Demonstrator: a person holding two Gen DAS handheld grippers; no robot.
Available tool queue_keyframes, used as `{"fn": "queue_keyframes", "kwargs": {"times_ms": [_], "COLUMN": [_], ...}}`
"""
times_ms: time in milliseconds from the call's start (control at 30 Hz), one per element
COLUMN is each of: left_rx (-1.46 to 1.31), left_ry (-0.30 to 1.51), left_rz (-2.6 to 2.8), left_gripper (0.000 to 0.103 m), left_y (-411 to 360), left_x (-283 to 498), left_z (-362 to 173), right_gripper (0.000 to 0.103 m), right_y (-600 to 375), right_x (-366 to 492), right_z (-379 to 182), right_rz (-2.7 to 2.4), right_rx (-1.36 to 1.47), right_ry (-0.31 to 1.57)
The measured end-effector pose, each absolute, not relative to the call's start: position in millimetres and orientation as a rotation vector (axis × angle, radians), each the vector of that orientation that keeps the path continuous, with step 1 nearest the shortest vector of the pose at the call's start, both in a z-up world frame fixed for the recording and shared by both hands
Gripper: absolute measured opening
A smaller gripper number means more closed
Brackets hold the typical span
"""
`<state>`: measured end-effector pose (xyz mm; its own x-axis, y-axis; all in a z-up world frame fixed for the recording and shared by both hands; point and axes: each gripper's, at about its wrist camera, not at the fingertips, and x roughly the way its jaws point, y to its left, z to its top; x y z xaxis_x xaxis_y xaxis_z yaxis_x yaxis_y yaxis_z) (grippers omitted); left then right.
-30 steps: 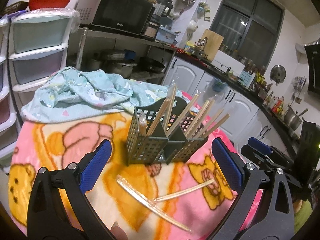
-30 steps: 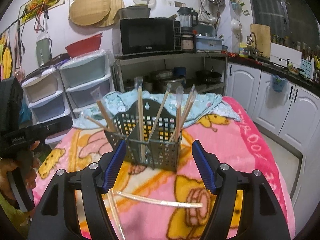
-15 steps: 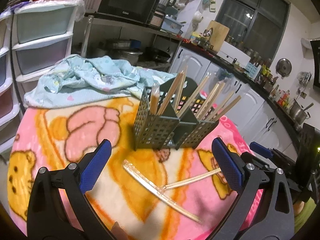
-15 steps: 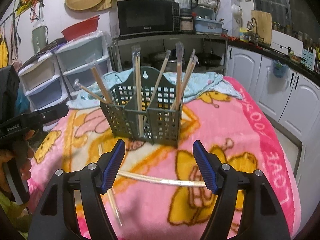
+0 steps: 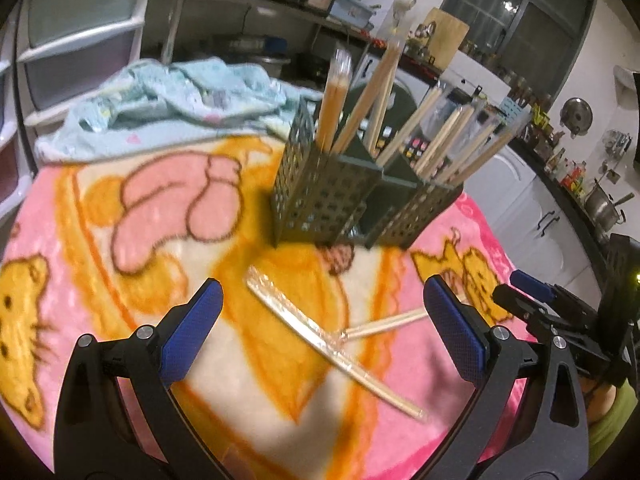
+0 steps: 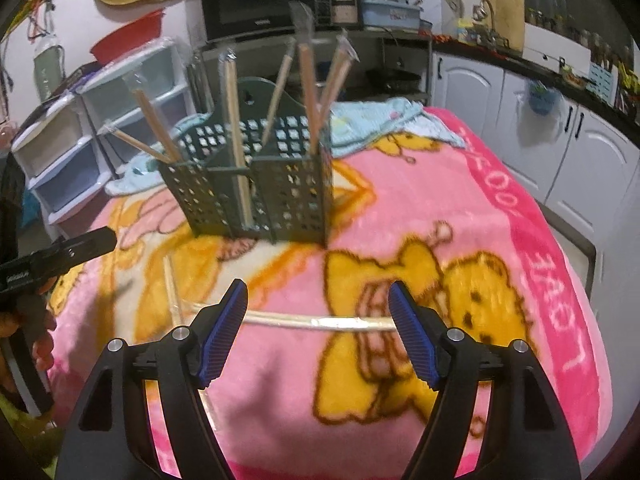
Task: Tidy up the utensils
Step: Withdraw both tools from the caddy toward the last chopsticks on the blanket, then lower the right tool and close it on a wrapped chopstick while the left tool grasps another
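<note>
A dark green perforated utensil holder [image 5: 320, 200] [image 6: 256, 192] stands on the pink cartoon blanket [image 5: 100, 280], with several wrapped chopstick pairs upright in it. Two more wrapped chopstick pairs lie on the blanket in front of it. One pair [image 5: 320, 332] lies diagonally under my open left gripper [image 5: 320, 282]. The other pair [image 6: 320, 322] lies crosswise just beneath my right gripper [image 6: 317, 286], whose jaws are opening with nothing pressed between the pads. The diagonal pair [image 6: 172, 292] also shows left of the right gripper.
A crumpled pale blue cloth [image 5: 180, 100] lies behind the holder. Plastic drawers [image 6: 80, 132] stand at the left, a shelf with a microwave [image 6: 256, 0] behind. White cabinets [image 6: 580, 148] line the right beyond the blanket's edge. A hand [image 6: 36, 320] holds the left tool.
Both grippers have come down toward the blanket and tipped further downward. The holder and the loose chopsticks now look larger and closer. Nothing has been picked up.
</note>
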<state>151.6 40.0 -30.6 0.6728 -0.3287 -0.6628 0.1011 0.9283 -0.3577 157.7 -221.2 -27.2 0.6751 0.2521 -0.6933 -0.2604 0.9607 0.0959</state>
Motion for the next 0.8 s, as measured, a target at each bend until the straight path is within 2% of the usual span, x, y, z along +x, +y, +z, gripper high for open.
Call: {"fn": "queue_keyframes", "kwargs": {"times_ms": [333, 467, 567, 633, 733, 800], "left_rx": [-0.358, -0.396, -0.433, -0.443, -0.436, -0.427], "left_ry": [0.9, 0.93, 0.963, 0.978, 0.971, 0.977], "left_rz": [-0.23, -0.226, -0.217, -0.198, -0.187, -0.178], "left_gripper": [0.091, 0.079, 0.077, 0.066, 0.063, 0.063], "left_y": [43, 47, 50, 54, 54, 53], "left_x": [166, 176, 186, 192, 201, 206], "left_z": [-70, -80, -88, -95, -95, -95], "right_gripper": [0.07, 0.07, 0.07, 0.067, 0.06, 0.06], "right_y": [-240, -249, -257, -262, -267, -268], "right_x": [171, 176, 181, 185, 195, 200], "right_z": [-57, -67, -76, -83, -94, -98], "right_rz": [0.207, 0.175, 0.17, 0.173, 0.191, 0.184], "right_rx": [0.064, 0.116, 0.178, 0.234, 0.327, 0.373], "right_ry": [0.885, 0.929, 0.972, 1.001, 1.052, 1.067]}}
